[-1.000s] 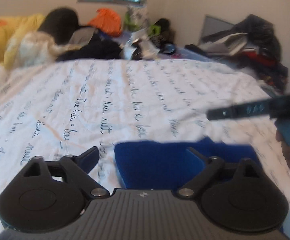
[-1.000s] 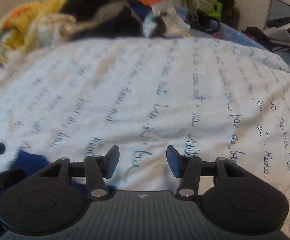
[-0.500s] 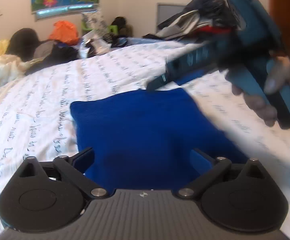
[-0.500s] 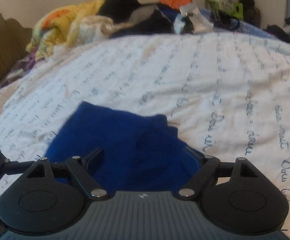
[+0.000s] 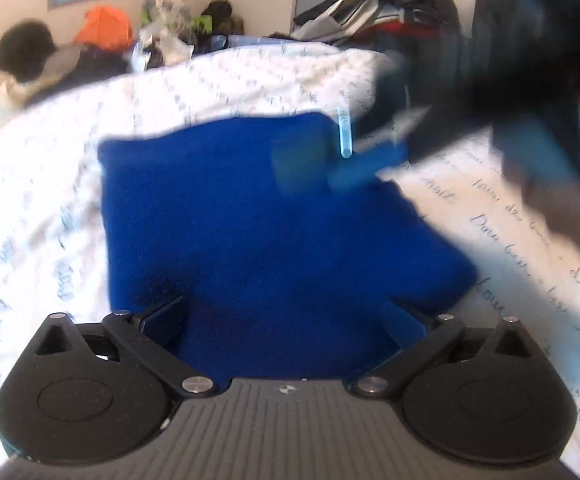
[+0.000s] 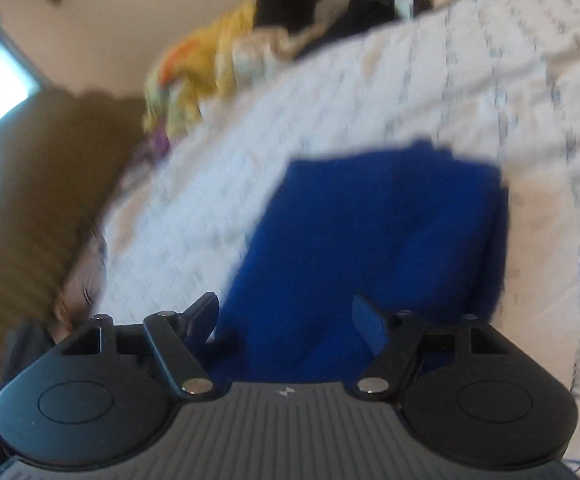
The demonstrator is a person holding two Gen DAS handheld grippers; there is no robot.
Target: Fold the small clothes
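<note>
A small blue cloth point(image 5: 274, 232) lies flat on the white bedsheet with handwriting print point(image 5: 250, 80). My left gripper point(image 5: 286, 320) hovers over its near edge, jaws wide open, the cloth showing below and between the fingers without pads pressing. The right gripper point(image 5: 370, 160), blurred by motion, reaches in from the right over the cloth's far right corner, held by a hand point(image 5: 562, 208). In the right wrist view the right gripper point(image 6: 286, 318) sits over the blue cloth point(image 6: 370, 232), its jaws closing but still apart, with nothing pinched.
Heaped clothes line the far end of the bed: yellow point(image 6: 202, 60), black point(image 5: 26, 48), orange point(image 5: 106, 28). A dark pile of garments point(image 5: 390, 4) stands at the back right. A brown upholstered piece point(image 6: 38, 184) stands beside the bed's left edge.
Both grippers have come in over the blue cloth, which now fills more of each view. The right gripper swung down toward the cloth's far right corner, and its view turned left.
</note>
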